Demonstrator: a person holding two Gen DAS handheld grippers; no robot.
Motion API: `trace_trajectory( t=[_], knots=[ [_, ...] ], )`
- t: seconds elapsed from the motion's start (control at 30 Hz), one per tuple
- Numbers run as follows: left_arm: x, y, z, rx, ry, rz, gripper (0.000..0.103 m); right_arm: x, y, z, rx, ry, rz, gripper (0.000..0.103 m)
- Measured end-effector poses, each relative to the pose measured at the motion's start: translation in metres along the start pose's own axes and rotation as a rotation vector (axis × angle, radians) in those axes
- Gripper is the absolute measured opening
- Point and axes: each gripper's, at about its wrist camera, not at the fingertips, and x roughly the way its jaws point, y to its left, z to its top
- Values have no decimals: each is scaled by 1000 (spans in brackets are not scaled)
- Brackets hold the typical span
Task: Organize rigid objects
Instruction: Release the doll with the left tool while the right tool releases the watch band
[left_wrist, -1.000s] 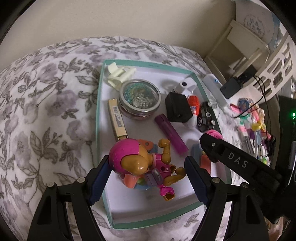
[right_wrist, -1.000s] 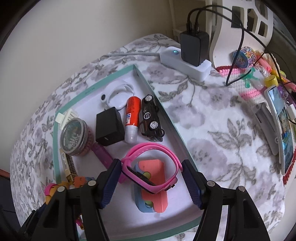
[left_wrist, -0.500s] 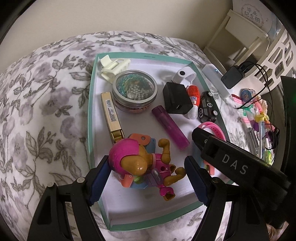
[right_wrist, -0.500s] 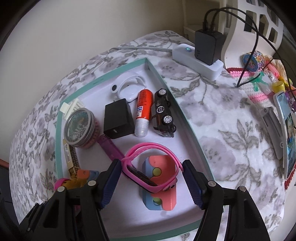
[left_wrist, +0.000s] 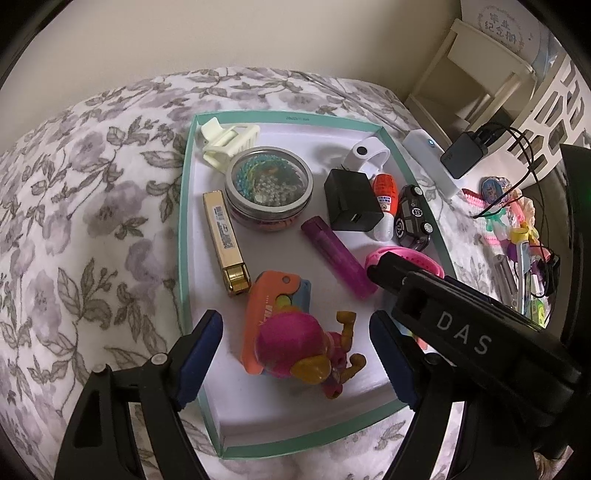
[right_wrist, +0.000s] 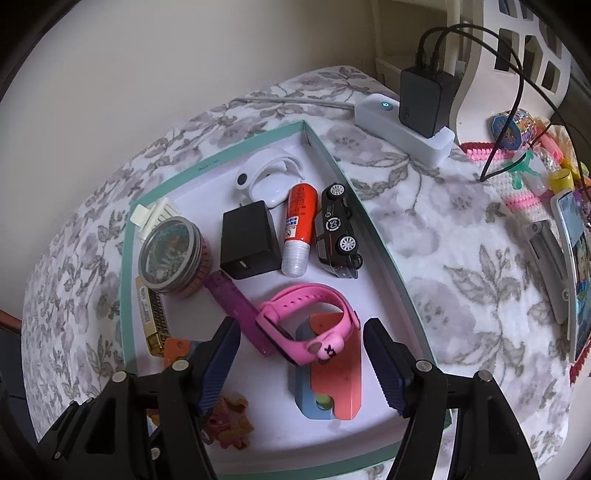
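A teal-rimmed tray (left_wrist: 183, 221) lies on a floral bedspread. In the left wrist view a pink toy dog figure (left_wrist: 295, 350) lies tipped over on an orange and blue case (left_wrist: 266, 295). My left gripper (left_wrist: 295, 354) stands open around it, both pads clear of it. In the right wrist view a pink watch (right_wrist: 306, 321) leans on an orange and blue block (right_wrist: 336, 380). My right gripper (right_wrist: 301, 358) is open on either side of the watch, with gaps at both pads. Its black body (left_wrist: 461, 332) crosses the left wrist view.
The tray also holds a round bead tin (left_wrist: 269, 184), gold bar (left_wrist: 225, 236), purple tube (left_wrist: 338, 254), black charger (right_wrist: 249, 240), orange bottle (right_wrist: 299, 229), toy car (right_wrist: 338, 232) and white clip (left_wrist: 229, 142). A power strip (right_wrist: 402, 129) and phone (right_wrist: 576, 266) lie right of it.
The toy dog has toppled from upright onto the orange case. The pink watch has dropped and tilted onto the block, and the right pads now stand clear of it.
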Motion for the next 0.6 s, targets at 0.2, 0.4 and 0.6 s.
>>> trace_trajectory(
  t=[0.2,0.4,0.6],
  knots=[
    [-13,4,3,-15,-35,5,85,-12,0,3,8,-36,13,75],
    [-26,12,7,-50,-74,26,85,-33,1,7,16,-101,25,75],
    [-38,40,10,-152,-110,86,85,-41,2,9,18,-125,29,75]
  ],
)
